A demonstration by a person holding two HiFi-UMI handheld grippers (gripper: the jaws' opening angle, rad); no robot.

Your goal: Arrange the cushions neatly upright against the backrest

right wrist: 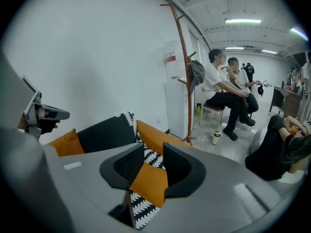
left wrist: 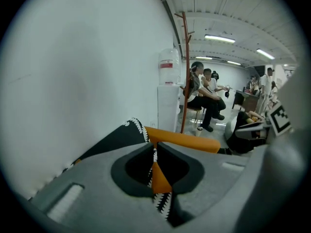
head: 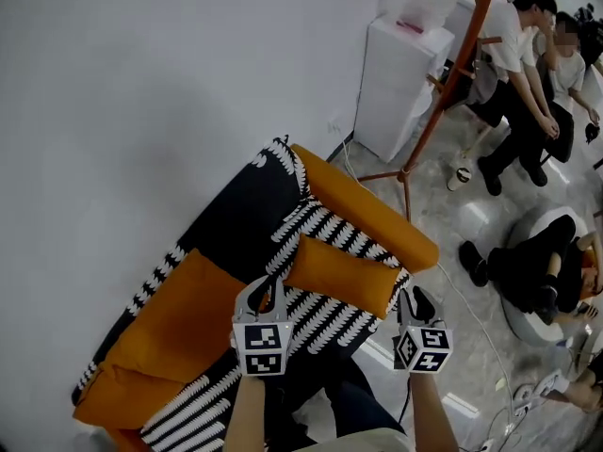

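Observation:
A small orange cushion (head: 341,276) lies flat across the black-and-white patterned sofa seat (head: 320,323), just in front of the orange armrest (head: 367,205). A larger orange cushion (head: 179,323) leans on the black backrest (head: 236,219) further left, with another orange one (head: 122,394) below it. My left gripper (head: 264,295) hovers by the small cushion's left end; its jaws (left wrist: 155,147) are all but together with nothing gripped. My right gripper (head: 415,299) is off the cushion's right end. Its jaws (right wrist: 153,149) stand apart, and the cushion (right wrist: 148,181) shows beyond the gap.
A white wall runs behind the sofa. A rust-coloured coat stand (head: 443,92) and a white water dispenser (head: 400,83) stand past the armrest. People sit on chairs (head: 513,55) at the far right, another person on a low seat (head: 537,262). Cables trail over the glossy floor.

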